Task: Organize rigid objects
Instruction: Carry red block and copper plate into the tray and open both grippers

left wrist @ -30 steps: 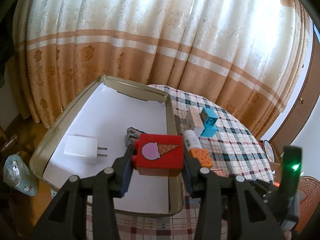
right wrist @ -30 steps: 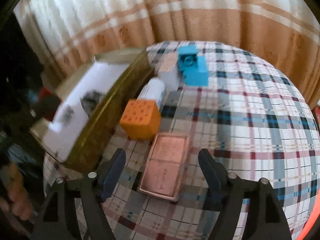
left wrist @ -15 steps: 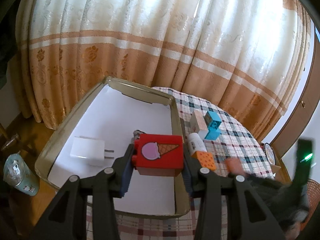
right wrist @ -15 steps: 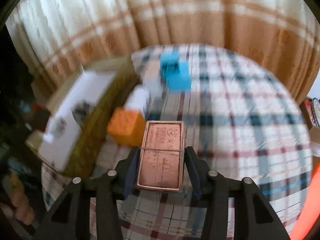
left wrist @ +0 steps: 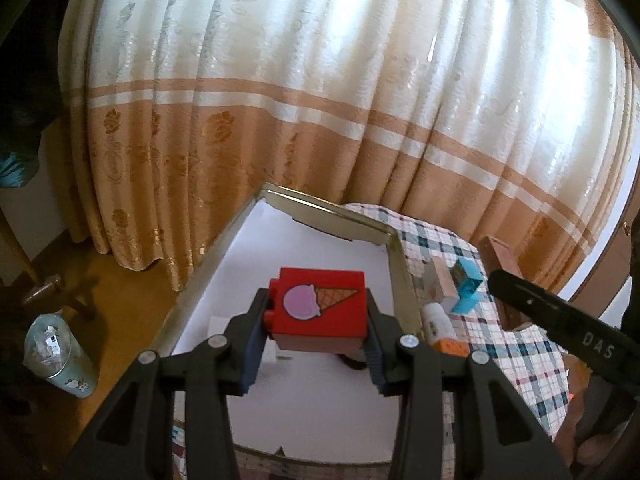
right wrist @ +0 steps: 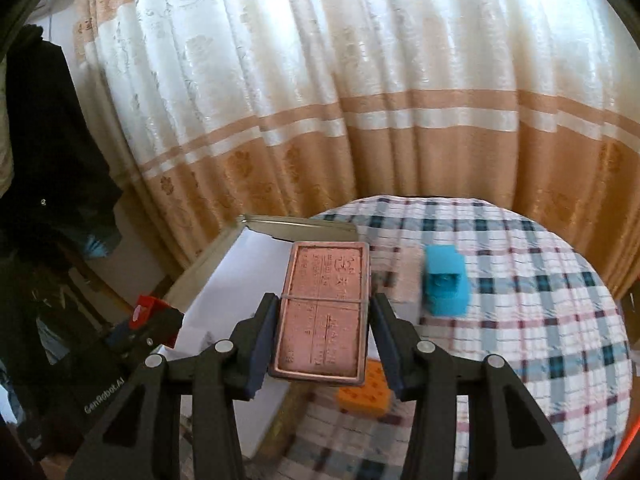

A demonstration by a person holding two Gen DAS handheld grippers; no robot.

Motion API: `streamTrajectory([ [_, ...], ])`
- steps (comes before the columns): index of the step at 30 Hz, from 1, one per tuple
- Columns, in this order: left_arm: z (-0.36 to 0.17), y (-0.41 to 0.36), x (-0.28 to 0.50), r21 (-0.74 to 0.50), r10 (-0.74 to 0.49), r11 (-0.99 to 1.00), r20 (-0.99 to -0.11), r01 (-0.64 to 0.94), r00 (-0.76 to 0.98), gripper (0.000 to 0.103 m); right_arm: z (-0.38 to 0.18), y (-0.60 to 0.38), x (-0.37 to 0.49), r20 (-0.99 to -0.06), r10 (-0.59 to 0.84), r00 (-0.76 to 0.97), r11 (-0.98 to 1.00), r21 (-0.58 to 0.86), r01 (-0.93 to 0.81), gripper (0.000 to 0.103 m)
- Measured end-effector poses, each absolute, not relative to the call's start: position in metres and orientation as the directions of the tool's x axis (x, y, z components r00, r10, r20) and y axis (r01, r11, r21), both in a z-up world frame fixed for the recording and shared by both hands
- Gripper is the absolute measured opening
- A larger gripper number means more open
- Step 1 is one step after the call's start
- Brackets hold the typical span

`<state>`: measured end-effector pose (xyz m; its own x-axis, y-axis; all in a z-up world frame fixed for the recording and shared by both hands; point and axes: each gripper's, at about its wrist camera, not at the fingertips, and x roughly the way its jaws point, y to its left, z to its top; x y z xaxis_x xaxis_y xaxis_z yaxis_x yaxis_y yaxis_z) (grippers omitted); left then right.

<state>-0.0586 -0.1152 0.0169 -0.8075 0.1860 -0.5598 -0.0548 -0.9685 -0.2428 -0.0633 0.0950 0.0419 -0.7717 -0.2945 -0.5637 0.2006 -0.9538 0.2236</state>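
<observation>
Left tongs [left wrist: 316, 336] pinch a red brick [left wrist: 322, 306] by its flat sides above the tray [left wrist: 396, 276]: light, stiff, easily held. Right tongs [right wrist: 322, 344] clamp a copper tin [right wrist: 324, 312] by its long edges over the tray's right wall; probably smooth and slippery. Beyond, a blue block [right wrist: 446, 286] lies on the table [right wrist: 540, 320].

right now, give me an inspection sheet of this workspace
surface: round table under a plaid tablecloth
job's things: gold-rimmed tray with white liner; red ice-cream block held above it; copper plate lifted clear of the cloth
clutter: blue block, orange block, white bottle on the cloth beside the tray
grippers: left gripper shut on the red block; right gripper shut on the plate
cables: nothing seen
surroundings: cream and tan curtain; cup on the floor
</observation>
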Motion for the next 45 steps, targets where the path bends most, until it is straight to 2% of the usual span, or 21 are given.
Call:
streamTrajectory([
  [12, 0.022, -0.119, -0.096, -0.192, 0.126, -0.981, -0.576, -0.016, -0.808, 0.042, 0.032, 0.069, -0.110, -0.573, -0.291, -0.766, -0.955, 0.228, 0.191, 0.050],
  [45, 0.001, -0.113, -0.157, -0.040, -0.022, -0.996, -0.742, 0.078, -0.670, 0.042, 0.001, 0.038, -0.165, -0.629, -0.266, -0.731, -0.964, 0.192, 0.185, 0.050],
])
